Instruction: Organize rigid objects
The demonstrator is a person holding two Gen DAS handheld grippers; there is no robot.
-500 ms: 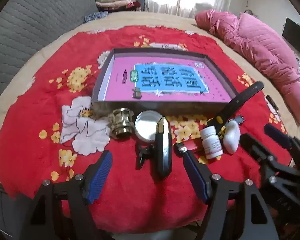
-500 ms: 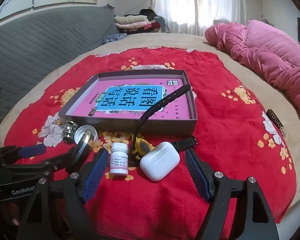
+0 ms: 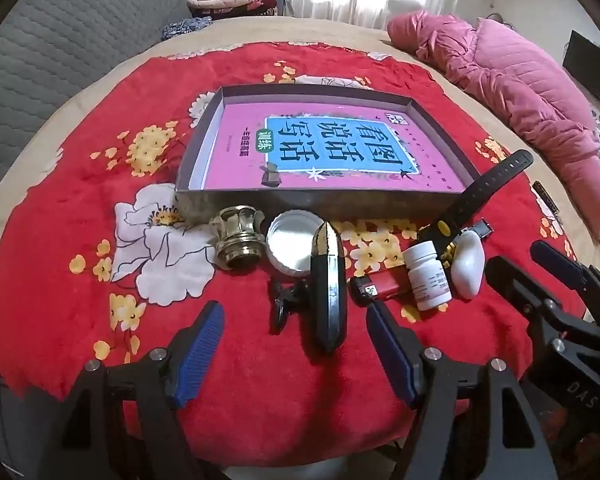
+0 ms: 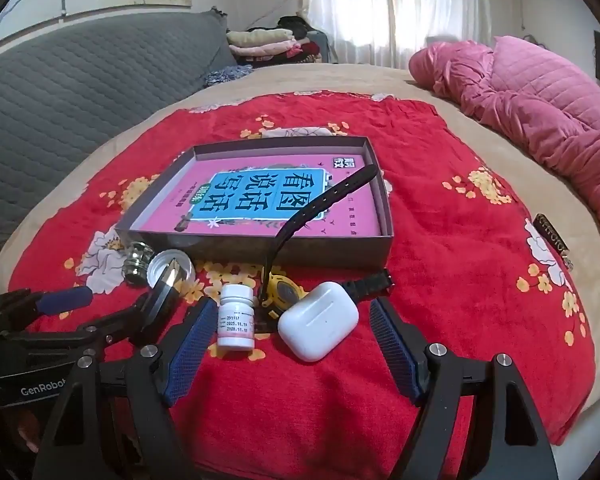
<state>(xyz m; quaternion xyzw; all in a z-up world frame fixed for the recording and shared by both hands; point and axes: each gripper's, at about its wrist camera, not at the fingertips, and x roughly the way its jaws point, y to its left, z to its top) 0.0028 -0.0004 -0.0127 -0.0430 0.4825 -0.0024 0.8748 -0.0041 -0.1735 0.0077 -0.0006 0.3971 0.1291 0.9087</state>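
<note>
A shallow grey box (image 3: 320,202) (image 4: 256,246) with a pink and blue book in it lies on the red flowered blanket. In front of it sit a brass knob (image 3: 238,236), a round white lid (image 3: 290,242), a black and gold oval case (image 3: 329,280), a black clip (image 3: 286,304), a red lighter (image 3: 374,286), a white pill bottle (image 3: 426,276) (image 4: 237,316), a white earbud case (image 3: 466,262) (image 4: 318,326) and a yellow watch (image 4: 284,292) whose strap leans on the box. My left gripper (image 3: 296,348) is open just short of the oval case. My right gripper (image 4: 292,344) is open around the bottle and earbud case.
A pink quilted jacket (image 3: 520,92) lies at the far right of the bed. A grey sofa back (image 4: 80,76) and folded clothes (image 4: 264,42) stand behind. A small dark tag (image 4: 552,234) lies on the beige cover at right. The right gripper's body (image 3: 560,320) shows beside the left.
Both grippers have edged slightly forward toward the row of objects. Nothing has been picked up or shifted.
</note>
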